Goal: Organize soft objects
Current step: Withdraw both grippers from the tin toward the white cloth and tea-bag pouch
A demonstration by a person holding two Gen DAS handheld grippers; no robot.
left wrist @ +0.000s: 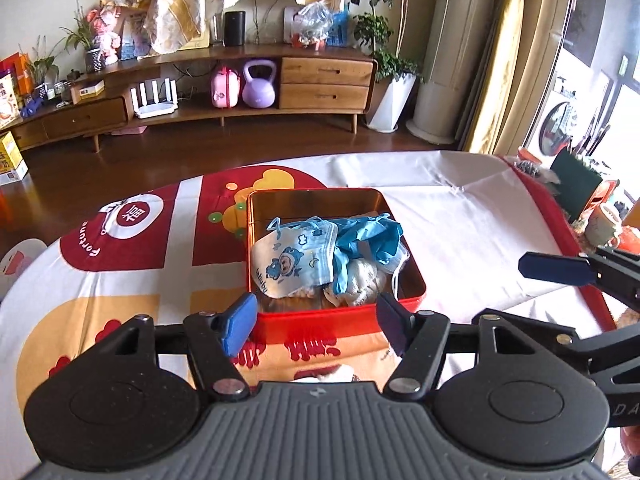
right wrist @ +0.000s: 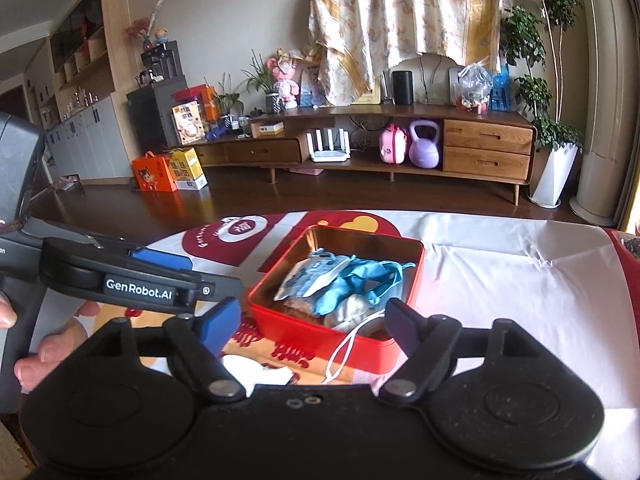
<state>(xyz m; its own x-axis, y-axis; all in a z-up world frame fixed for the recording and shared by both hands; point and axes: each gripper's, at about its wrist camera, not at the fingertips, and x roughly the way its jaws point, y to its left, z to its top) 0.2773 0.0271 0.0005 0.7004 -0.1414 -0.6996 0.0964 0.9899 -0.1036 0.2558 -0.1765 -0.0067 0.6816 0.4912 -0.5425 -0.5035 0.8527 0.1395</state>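
A red tin box (left wrist: 340, 314) (right wrist: 288, 328) with a gold inside stands on the table. In it lie a child's face mask (left wrist: 292, 258) (right wrist: 308, 276) with blue cartoon print, a blue glove (left wrist: 368, 236) (right wrist: 360, 280) and a pale soft item (left wrist: 360, 278). A white ear loop (right wrist: 342, 350) hangs over the box's near wall. My left gripper (left wrist: 316, 326) is open and empty just before the box's near wall. My right gripper (right wrist: 314, 328) is open and empty, close to the box. A small white soft item (right wrist: 256, 370) lies on the cloth under the grippers.
The table has a red, white and orange cloth (left wrist: 132, 264). A mug (left wrist: 604, 224) and clutter stand at the table's right end. The right gripper's finger (left wrist: 556, 268) shows at the right in the left wrist view. A wooden TV cabinet (right wrist: 486, 148) stands across the room.
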